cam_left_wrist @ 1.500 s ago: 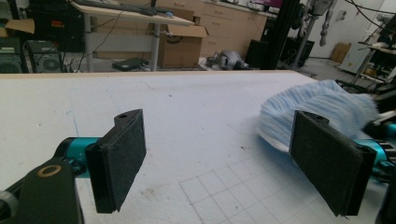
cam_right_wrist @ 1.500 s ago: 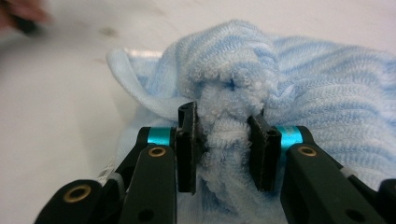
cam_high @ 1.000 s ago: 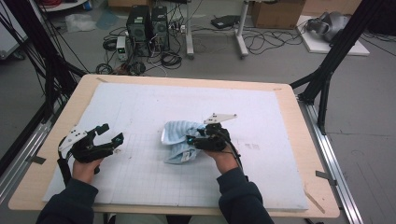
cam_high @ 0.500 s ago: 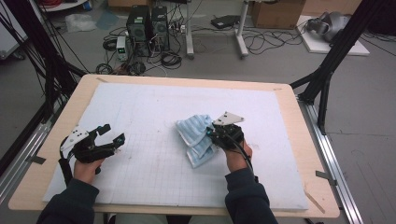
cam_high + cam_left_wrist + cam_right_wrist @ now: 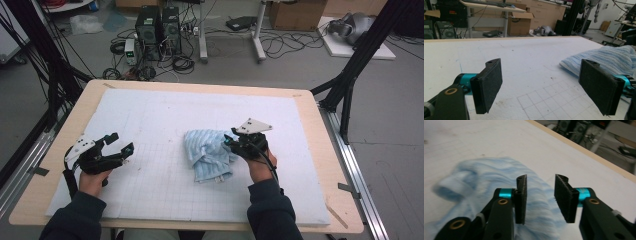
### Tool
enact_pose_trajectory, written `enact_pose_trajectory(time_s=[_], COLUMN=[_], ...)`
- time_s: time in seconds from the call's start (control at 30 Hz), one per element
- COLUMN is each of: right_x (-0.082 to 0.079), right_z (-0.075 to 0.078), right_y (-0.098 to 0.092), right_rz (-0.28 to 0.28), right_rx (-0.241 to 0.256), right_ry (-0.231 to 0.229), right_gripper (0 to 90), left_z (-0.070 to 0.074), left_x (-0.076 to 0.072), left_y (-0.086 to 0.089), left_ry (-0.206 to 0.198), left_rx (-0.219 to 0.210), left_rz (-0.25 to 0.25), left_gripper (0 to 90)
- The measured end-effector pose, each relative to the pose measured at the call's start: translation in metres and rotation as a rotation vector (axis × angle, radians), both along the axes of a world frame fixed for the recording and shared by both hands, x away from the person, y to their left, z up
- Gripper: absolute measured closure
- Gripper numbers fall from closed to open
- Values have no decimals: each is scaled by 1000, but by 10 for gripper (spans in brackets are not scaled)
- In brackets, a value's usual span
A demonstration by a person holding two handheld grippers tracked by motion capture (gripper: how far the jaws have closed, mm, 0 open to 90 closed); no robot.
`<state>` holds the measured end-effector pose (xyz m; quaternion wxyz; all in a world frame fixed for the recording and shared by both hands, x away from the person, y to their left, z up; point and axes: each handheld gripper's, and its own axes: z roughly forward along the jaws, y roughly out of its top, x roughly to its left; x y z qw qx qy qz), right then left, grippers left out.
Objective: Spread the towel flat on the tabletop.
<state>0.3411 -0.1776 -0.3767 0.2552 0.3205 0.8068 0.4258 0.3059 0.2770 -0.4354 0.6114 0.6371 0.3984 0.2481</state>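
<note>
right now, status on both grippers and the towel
Left gripper open, empty, well left of the towel. Right gripper open over the towel's right edge, gripping nothing. Towel crumpled mid-mat. Nothing else on the mat.

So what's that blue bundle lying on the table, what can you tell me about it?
It is a light blue striped terry cloth, soft and ribbed, crumpled into a loose, partly folded heap with a small white tag at its near edge. It lies near the middle of the white gridded foam mat. The right gripper sits at its right edge, jaws parted above the fabric in the right gripper view, gripping nothing. The left gripper is well apart from it.
</note>
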Motion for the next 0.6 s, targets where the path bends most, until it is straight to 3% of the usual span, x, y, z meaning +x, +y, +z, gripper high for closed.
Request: enact_pose_trajectory(time_s=[0.1, 0.13, 0.17, 0.2, 0.23, 0.27, 0.3, 0.33, 0.37, 0.4, 0.43, 0.47, 0.5, 0.53, 0.57, 0.6], right_x=[-3, -8, -8, -13, -13, -17, -17, -21, -21, -23, -23, -24, -24, -22, -22, -17], right_z=[1, 3, 3, 4, 4, 5, 5, 6, 6, 5, 5, 2, 2, -4, -4, -10], right_y=[5, 13, 13, 23, 23, 33, 33, 48, 48, 63, 63, 76, 76, 85, 85, 88], right_rz=[40, 96, 96, 158, 158, 215, 215, 285, 285, 352, 352, 395, 395, 412, 412, 406], right_rx=[20, 35, 35, 35, 35, 24, 24, 2, 2, -31, -31, -84, -84, -150, -150, -201], right_ry=[1, 7, 7, 14, 14, 13, 13, 16, 16, 16, 16, 10, 10, 21, 21, 25], right_gripper=[540, 480, 480, 449, 449, 432, 432, 417, 417, 418, 418, 439, 439, 484, 484, 572], left_z=[0, 0, 0, 0, 0, 0, 0, 0, 0, 0, 0, 0, 0, 0, 0, 0], left_x=[0, 0, 0, 0, 0, 0, 0, 0, 0, 0, 0, 0, 0, 0, 0, 0], left_y=[0, 1, 1, 1, 1, 1, 0, 0, 0, 0, 0, 1, 1, 1, 1, 1], left_ry=[0, 0, 0, 2, 2, 2, 3, 4, 4, 5, 5, 3, 2, 1, 1, 2], left_rx=[1, 1, 1, -1, -1, 0, -2, -3, -4, -6, -6, -3, -6, -7, -7, -6], left_rz=[0, -1, -1, 0, 0, -2, -2, -2, -1, 1, 1, 2, 3, 3, 3, 1], left_gripper=[194, 194, 194, 194, 194, 194, 194, 194, 194, 194, 194, 194, 194, 194, 194, 194])
